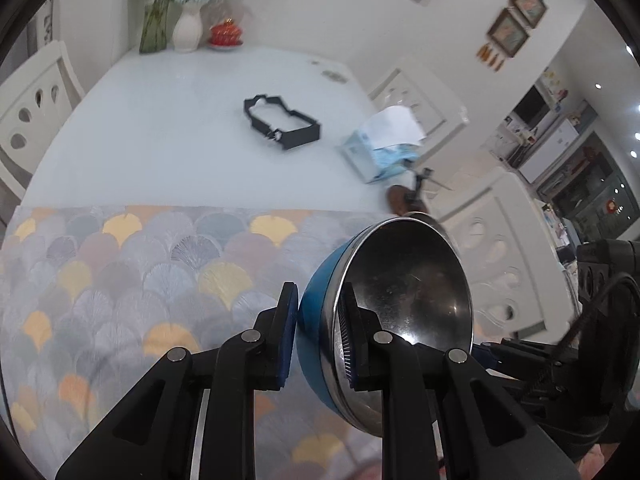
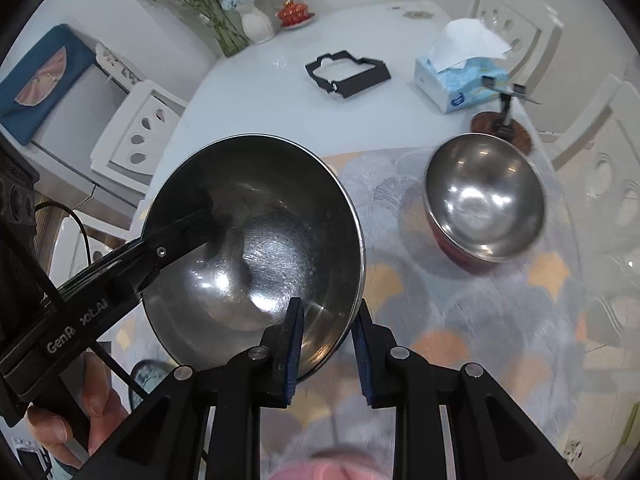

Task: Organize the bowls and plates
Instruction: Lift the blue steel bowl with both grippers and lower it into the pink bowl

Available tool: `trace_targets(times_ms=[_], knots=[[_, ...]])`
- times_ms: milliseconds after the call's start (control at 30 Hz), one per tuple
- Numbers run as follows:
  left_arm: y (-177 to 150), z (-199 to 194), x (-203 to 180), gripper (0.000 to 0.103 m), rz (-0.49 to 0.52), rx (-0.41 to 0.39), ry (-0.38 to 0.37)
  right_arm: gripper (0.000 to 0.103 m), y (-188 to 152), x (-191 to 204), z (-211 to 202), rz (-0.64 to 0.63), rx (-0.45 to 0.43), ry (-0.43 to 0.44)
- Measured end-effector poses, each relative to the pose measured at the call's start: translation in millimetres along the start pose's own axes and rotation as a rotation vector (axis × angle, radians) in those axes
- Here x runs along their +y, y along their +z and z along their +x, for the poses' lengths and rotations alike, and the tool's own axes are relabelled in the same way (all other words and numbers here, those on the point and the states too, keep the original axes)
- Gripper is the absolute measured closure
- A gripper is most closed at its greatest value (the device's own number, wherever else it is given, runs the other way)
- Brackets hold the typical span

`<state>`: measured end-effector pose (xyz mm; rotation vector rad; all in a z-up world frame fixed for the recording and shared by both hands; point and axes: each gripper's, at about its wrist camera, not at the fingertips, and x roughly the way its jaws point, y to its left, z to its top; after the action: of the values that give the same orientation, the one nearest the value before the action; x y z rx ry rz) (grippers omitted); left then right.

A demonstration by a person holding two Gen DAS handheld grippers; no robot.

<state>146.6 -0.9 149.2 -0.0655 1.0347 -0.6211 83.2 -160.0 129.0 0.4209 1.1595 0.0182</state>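
Both grippers meet on the blue bowl (image 1: 316, 320): left gripper (image 1: 318, 336) clamps its rim, right gripper (image 2: 326, 344) straddles the opposite rim, not yet closed. Below, the white bench (image 1: 168, 120) carries a scalloped mat (image 2: 480, 320) with a red bowl (image 2: 484, 200) near its right edge.

Blue bowl (image 1: 316, 320): lower rim hidden behind the left fingers (image 1: 348, 332).
Red bowl (image 2: 460, 256): motion-blurred, outside mostly hidden under its steel rim.
Wall pictures (image 1: 516, 20): at 1 o'clock, blurred, contents unreadable.
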Motion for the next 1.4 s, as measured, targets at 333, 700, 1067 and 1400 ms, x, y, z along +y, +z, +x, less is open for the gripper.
trace_targets(times_ms=[333,700,1067,1400], knots=[[-36,-68,-50,0.087,0.081,-0.075,-0.031,0.079,-56,6,-89,-0.002,-0.087,-0.003],[-99,-77,-89,0.085,0.162,-0.001,-0.054,0.078,-119,-18,-110,0.018,-0.024,-0.061],[-160,-55,-77,0.084,0.076,0.186,-0.076,0.078,-177,-34,-79,0.046,0.146,-0.063],[-187,-48,-72,0.084,0.052,0.259,-0.070,0.078,-205,-40,-57,0.067,0.265,-0.049]])
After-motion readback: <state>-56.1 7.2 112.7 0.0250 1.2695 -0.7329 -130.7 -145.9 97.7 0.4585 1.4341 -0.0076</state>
